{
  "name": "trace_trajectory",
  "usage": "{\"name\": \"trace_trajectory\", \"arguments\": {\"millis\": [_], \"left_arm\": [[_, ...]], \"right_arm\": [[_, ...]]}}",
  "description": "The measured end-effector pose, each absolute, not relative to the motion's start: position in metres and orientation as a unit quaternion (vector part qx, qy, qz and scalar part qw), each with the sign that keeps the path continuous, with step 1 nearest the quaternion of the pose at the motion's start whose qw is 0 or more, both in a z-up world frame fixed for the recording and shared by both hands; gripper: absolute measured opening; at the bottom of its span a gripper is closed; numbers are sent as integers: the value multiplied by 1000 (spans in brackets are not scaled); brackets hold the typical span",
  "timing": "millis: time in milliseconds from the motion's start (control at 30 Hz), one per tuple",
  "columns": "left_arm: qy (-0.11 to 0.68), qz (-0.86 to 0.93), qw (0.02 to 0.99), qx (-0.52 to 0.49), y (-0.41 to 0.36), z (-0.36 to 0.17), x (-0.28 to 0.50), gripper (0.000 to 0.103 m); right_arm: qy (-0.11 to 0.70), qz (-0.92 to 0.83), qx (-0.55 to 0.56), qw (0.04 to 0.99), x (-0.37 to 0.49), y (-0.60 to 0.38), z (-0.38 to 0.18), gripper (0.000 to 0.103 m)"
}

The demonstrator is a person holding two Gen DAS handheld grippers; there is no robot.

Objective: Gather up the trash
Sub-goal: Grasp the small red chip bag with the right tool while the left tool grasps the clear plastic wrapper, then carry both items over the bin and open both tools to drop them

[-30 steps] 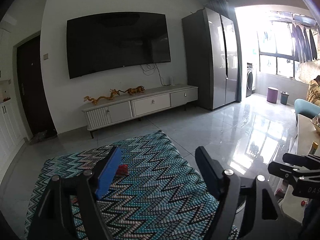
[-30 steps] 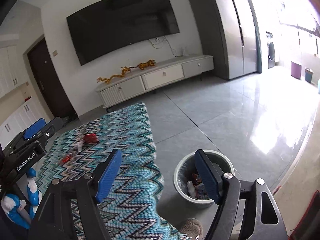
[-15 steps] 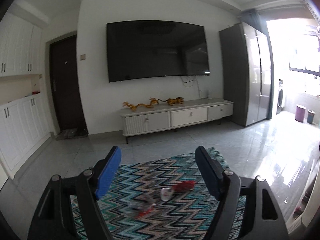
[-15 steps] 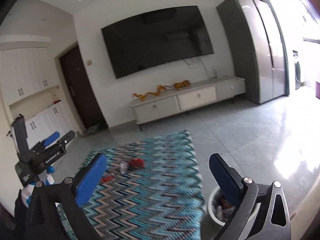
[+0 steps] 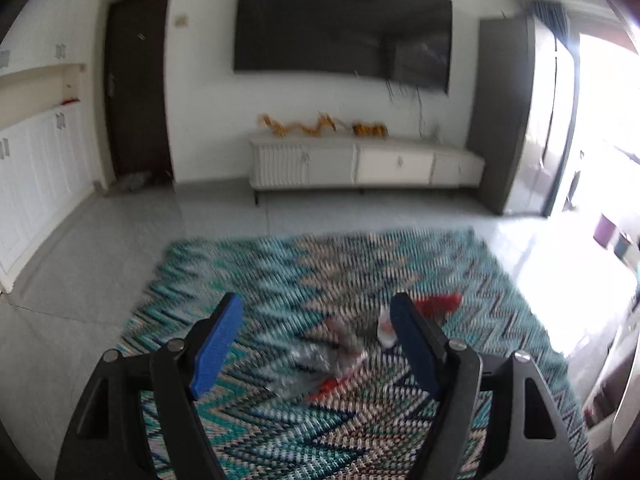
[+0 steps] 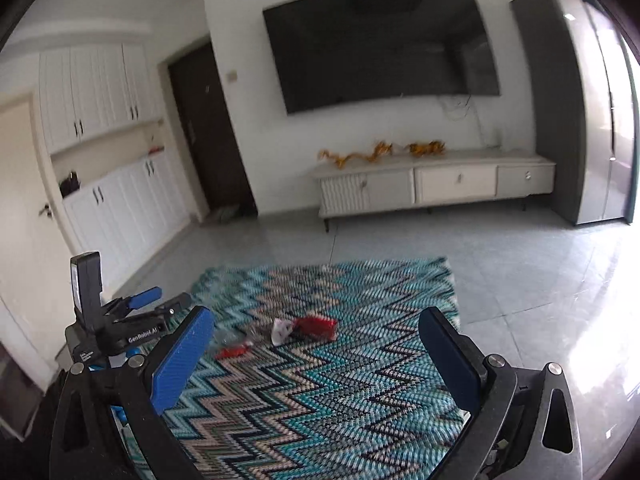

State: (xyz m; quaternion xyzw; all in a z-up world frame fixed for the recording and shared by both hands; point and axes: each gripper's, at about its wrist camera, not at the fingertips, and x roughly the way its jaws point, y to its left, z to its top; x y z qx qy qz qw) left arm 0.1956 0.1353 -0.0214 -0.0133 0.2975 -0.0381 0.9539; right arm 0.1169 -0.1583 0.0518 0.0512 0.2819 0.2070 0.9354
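A home living room is indicated. A large television (image 6: pixel 384 48) is mounted on the wall; below it stands a low white media cabinet (image 6: pixel 436 186), before it a zigzag rug (image 6: pixel 320 380), and right of it apparently a refrigerator (image 6: pixel 576 120).

Two fisheye views, each mounted on a handheld gripper and looking forward along its fingers, angled down toward the zigzag rug (image 5: pixel 360 272) and facing the wall-mounted television (image 5: pixel 344 28). Left wrist view set low and close over the rug, litter (image 5: pixel 320 356) right ahead between its blue pads (image 5: pixel 218 344), picture smeared. Right wrist view set farther back and to the right, taking in the left gripper (image 6: pixel 160 302) at its left edge. Shared by both: rug, litter, television, low white cabinet (image 6: pixel 436 184), dark door (image 6: pixel 208 128), grey tiled floor (image 6: pixel 520 264).
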Motion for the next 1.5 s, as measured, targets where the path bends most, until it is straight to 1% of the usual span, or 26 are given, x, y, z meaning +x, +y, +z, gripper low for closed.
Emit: {"name": "trace_trajectory", "arguments": {"millis": [233, 300, 367, 500, 600, 633, 700, 733, 800, 833, 867, 900, 933, 967, 1033, 1067, 1133, 1200, 1400, 1500], "left_arm": [[352, -76, 933, 18, 112, -79, 232, 75], [363, -79, 928, 15, 111, -92, 241, 74], [373, -83, 924, 13, 111, -102, 247, 73], [392, -97, 915, 4, 111, -115, 254, 63], [394, -103, 913, -6, 113, -116, 256, 61], [398, -105, 911, -9, 114, -117, 258, 55], [407, -111, 906, -18, 115, -121, 260, 50], [409, -113, 905, -23, 116, -122, 261, 49], [410, -115, 904, -29, 119, -122, 262, 46], [411, -117, 904, -32, 120, -122, 263, 44], [412, -118, 903, -34, 120, -123, 263, 42], [412, -118, 903, -35, 121, -123, 263, 38], [412, -118, 903, -34, 120, -123, 263, 34], [411, -119, 903, -32, 120, -123, 262, 33], [410, -120, 904, -28, 119, -123, 261, 26], [409, -120, 904, -25, 118, -123, 260, 25], [405, -118, 906, -20, 116, -122, 260, 21], [397, -111, 911, -16, 114, -120, 259, 19], [374, -99, 922, -5, 104, -100, 235, 19], [360, -90, 928, 21, 90, -85, 214, 19]], "right_arm": [[360, 243, -3, 901, 188, -123, -21, 103], [376, 257, -13, 890, 205, -112, -40, 101], [389, 272, -22, 880, 221, -100, -58, 99], [395, 296, -43, 868, 248, -77, -85, 99], [395, 316, -61, 860, 260, -59, -99, 98], [395, 322, -67, 858, 264, -53, -103, 95], [402, 340, -72, 847, 270, -45, -112, 89], [407, 348, -75, 841, 274, -41, -117, 85], [417, 361, -85, 830, 273, -36, -124, 73], [419, 364, -88, 827, 273, -34, -124, 63], [420, 366, -92, 825, 272, -33, -125, 56], [419, 367, -95, 825, 270, -32, -125, 50], [419, 369, -95, 824, 268, -33, -125, 38], [420, 368, -96, 824, 266, -33, -125, 29], [422, 364, -101, 824, 260, -34, -125, 22], [423, 361, -101, 825, 257, -34, -125, 19], [423, 357, -93, 827, 248, -37, -122, 19], [423, 345, -80, 834, 239, -43, -117, 18], [419, 313, -27, 852, 202, -72, -93, 18], [411, 300, 2, 861, 174, -90, -79, 18]]}}
